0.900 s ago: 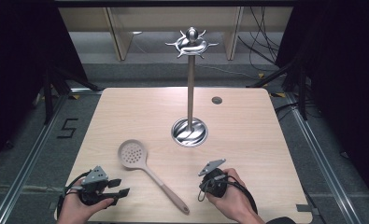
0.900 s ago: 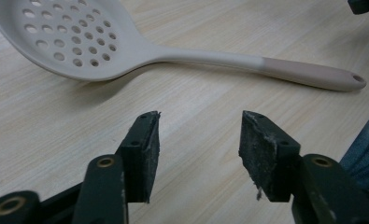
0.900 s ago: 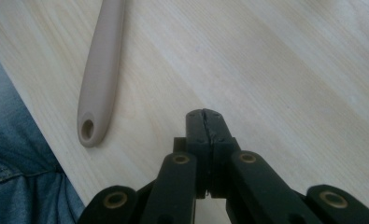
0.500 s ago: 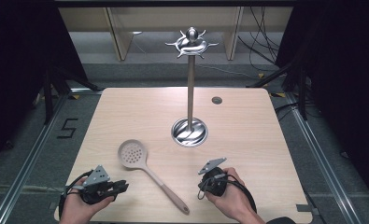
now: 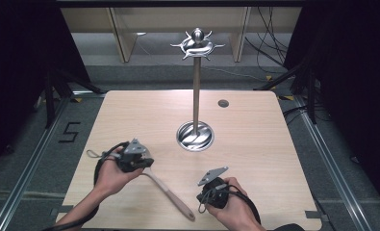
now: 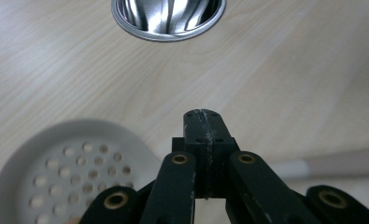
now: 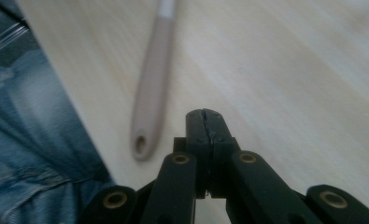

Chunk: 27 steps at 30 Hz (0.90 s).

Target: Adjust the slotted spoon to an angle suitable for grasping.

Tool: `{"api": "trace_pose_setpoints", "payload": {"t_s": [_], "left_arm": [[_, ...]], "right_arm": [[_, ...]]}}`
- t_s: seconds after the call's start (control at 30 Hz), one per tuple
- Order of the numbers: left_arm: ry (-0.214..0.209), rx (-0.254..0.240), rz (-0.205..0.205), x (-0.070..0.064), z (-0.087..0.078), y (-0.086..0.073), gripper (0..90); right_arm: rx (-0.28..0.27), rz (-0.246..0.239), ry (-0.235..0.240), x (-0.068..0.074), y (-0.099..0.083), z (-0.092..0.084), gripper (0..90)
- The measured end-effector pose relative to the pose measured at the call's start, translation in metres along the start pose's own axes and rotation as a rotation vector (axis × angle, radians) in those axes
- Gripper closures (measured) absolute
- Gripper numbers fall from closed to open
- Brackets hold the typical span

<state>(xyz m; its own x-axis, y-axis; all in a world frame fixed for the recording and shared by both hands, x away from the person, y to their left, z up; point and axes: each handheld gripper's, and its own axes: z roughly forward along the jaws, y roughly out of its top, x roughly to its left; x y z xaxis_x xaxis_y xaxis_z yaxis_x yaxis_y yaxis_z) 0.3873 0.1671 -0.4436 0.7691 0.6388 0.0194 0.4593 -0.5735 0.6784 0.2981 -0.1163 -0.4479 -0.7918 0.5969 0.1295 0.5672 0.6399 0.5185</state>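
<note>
The skimmer spoon (image 6: 56, 172) lies flat on the bench (image 5: 274, 159), its perforated head just left of the left gripper (image 6: 205, 122), its handle ahead-left of the right gripper (image 7: 205, 121). Both grippers are fully closed, holding nothing. It looks light and stiff; grasp the slim handle.

Grey floor (image 5: 43, 144), wooden shelving (image 5: 125, 38) behind
</note>
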Motion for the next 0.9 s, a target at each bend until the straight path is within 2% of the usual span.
{"api": "trace_pose_setpoints", "payload": {"t_s": [0.13,0.23,0.3,0.43,0.47,0.5,0.53,0.57,0.6,0.63,0.67,0.77,0.83,0.87,0.9], "left_arm": [[-0.017,0.094,0.022,0.004,0.032,0.018,89.6],[-0.008,0.162,0.049,0.005,0.045,0.024,89.6],[-0.008,0.187,0.042,0.006,0.052,0.025,89.6],[-0.013,0.236,0.043,0.009,0.061,0.024,89.6],[-0.009,0.242,0.043,0.01,0.064,0.024,89.6],[-0.009,0.284,0.057,0.012,0.066,0.024,89.6],[0.0,0.301,0.084,0.014,0.067,0.024,89.6],[0.0,0.301,0.084,0.014,0.067,0.024,89.6],[0.005,0.31,0.086,0.015,0.068,0.024,89.6],[0.006,0.32,0.09,0.015,0.068,0.024,89.6],[0.009,0.346,0.094,0.017,0.069,0.023,89.6],[0.009,0.371,0.098,0.019,0.068,0.022,89.6],[0.007,0.383,0.084,0.02,0.068,0.02,89.6],[0.001,0.398,0.082,0.02,0.07,0.017,89.6],[0.001,0.398,0.082,0.02,0.07,0.017,89.6]], "right_arm": [[0.027,-0.021,0.057,0.016,0.001,0.006,90.0],[0.048,-0.039,0.086,0.026,0.001,0.012,90.0],[0.052,-0.06,0.109,0.029,0.001,0.015,90.0],[0.063,-0.057,0.139,0.034,0.002,0.019,90.0],[0.087,-0.059,0.165,0.04,0.003,0.025,90.0],[0.104,-0.059,0.17,0.044,0.004,0.028,90.0],[0.114,-0.07,0.172,0.046,0.005,0.032,90.0],[0.114,-0.07,0.172,0.046,0.005,0.032,90.0],[0.15,-0.062,0.176,0.05,0.007,0.038,90.0],[0.15,-0.062,0.176,0.05,0.007,0.038,90.0],[0.176,-0.07,0.177,0.05,0.009,0.046,90.0],[0.196,-0.053,0.166,0.048,0.01,0.051,90.0],[0.202,-0.049,0.159,0.047,0.011,0.053,90.0],[0.219,-0.106,0.127,0.041,0.01,0.055,90.0],[0.219,-0.106,0.127,0.041,0.01,0.055,90.0]]}}
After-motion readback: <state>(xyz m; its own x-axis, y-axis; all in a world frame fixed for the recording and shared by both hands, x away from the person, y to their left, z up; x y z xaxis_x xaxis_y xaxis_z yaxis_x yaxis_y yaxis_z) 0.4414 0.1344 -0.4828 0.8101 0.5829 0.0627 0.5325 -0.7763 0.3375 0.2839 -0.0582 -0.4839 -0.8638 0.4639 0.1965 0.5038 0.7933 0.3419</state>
